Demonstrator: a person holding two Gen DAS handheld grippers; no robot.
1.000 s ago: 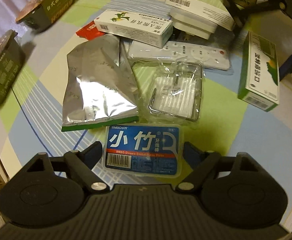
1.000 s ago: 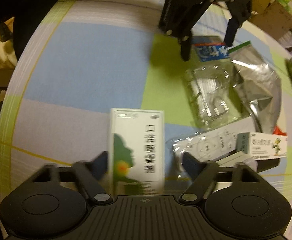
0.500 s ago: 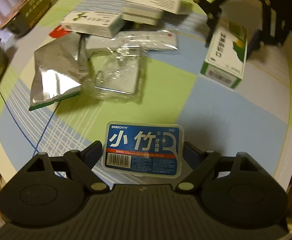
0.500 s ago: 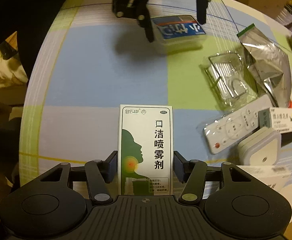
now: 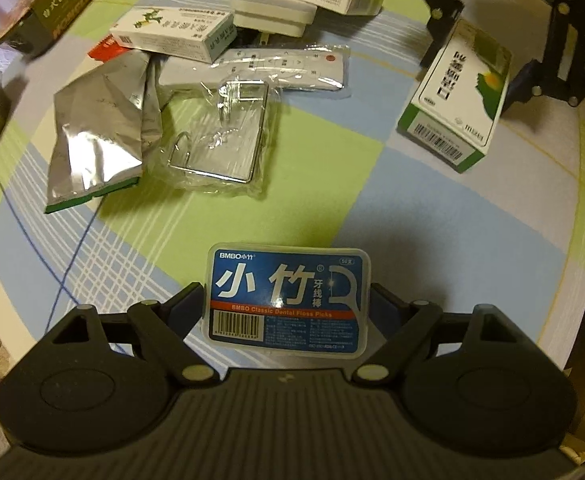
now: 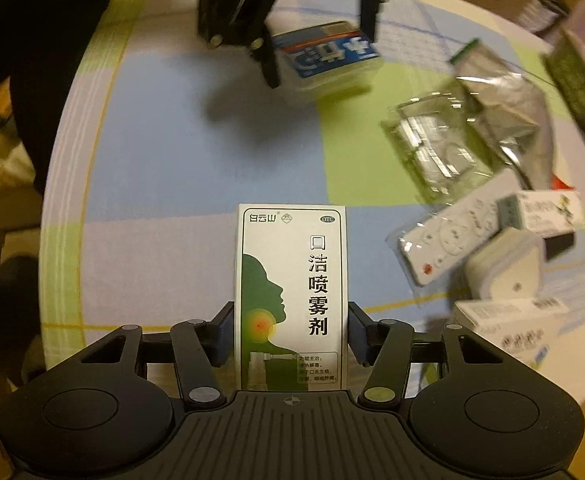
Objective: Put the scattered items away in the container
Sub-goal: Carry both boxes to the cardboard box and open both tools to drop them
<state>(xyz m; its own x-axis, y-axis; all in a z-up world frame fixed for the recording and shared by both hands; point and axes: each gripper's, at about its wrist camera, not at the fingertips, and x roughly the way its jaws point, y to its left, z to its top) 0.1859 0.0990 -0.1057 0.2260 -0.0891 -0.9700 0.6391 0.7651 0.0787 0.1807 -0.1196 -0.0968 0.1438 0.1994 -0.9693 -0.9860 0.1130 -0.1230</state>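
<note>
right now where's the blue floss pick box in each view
Left wrist: the floss pick box sits bottom centre, between the left gripper fingers.
Right wrist: it appears top centre, upside down, under the other gripper.
Shared landmark: the white remote in clear wrap.

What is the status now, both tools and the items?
Left tool shut on floss pick box. Right tool shut on spray box. Remote, foil pouch on table. Container not visible.
</note>
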